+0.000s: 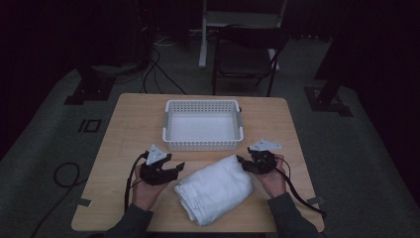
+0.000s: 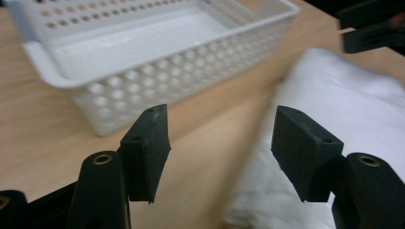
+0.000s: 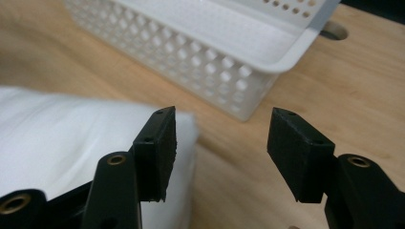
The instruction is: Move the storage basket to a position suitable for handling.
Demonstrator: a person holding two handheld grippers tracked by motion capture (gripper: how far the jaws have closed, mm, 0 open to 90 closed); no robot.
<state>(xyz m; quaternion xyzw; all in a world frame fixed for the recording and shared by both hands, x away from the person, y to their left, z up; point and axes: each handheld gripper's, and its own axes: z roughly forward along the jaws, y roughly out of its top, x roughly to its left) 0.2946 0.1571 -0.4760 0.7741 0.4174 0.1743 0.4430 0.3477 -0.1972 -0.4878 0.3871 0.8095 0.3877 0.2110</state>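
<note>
Grippers [image 1: 179, 169] [image 1: 241, 162] agape, flanking towel [image 1: 214, 188] — lying diagonal

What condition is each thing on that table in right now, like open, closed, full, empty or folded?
Basket: upright, empty.
Towel: folded in a thick bundle, lying on the table in front of the basket.
Left gripper: open, holding nothing, beside the towel's left end.
Right gripper: open, holding nothing, at the towel's right corner.
Chair behind the table: unoccupied.
</note>
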